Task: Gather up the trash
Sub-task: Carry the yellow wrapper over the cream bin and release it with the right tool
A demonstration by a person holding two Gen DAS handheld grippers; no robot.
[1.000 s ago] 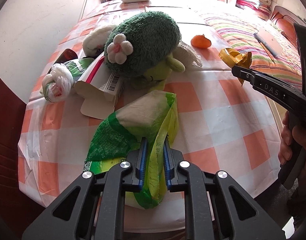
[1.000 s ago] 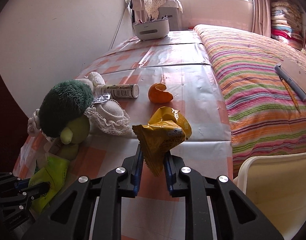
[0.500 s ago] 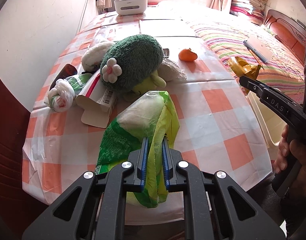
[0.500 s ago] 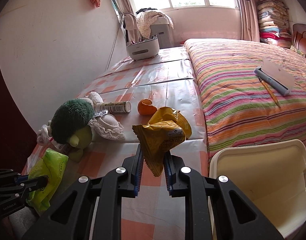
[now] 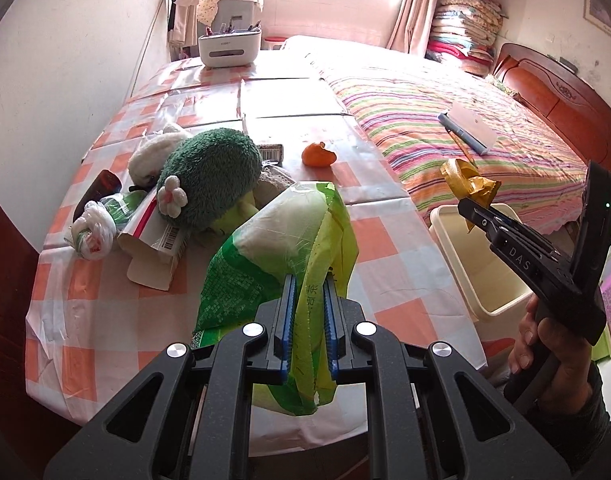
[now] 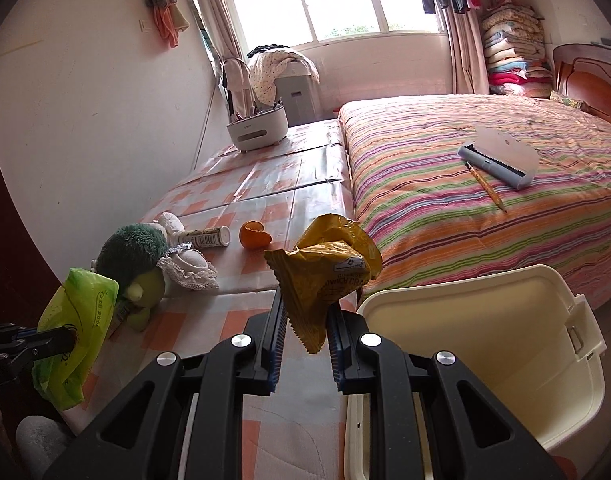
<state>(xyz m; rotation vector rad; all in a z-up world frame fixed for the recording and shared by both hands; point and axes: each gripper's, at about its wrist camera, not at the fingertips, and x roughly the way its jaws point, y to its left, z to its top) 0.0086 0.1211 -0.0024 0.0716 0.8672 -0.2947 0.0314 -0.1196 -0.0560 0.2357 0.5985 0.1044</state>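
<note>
My left gripper is shut on a green and yellow plastic bag and holds it above the checked table; the bag also shows in the right wrist view. My right gripper is shut on a crumpled yellow snack wrapper and holds it in the air beside the cream bin. In the left wrist view the wrapper hangs over the bin. An orange peel lies on the table.
A green plush toy, an open carton, a knotted white bag, a dark object and a white tube lie on the table's left side. A white caddy stands at the far end. A striped bed is right.
Both grippers have risen and pulled back from the table with their loads. The cream bin has come into view under the right gripper.
</note>
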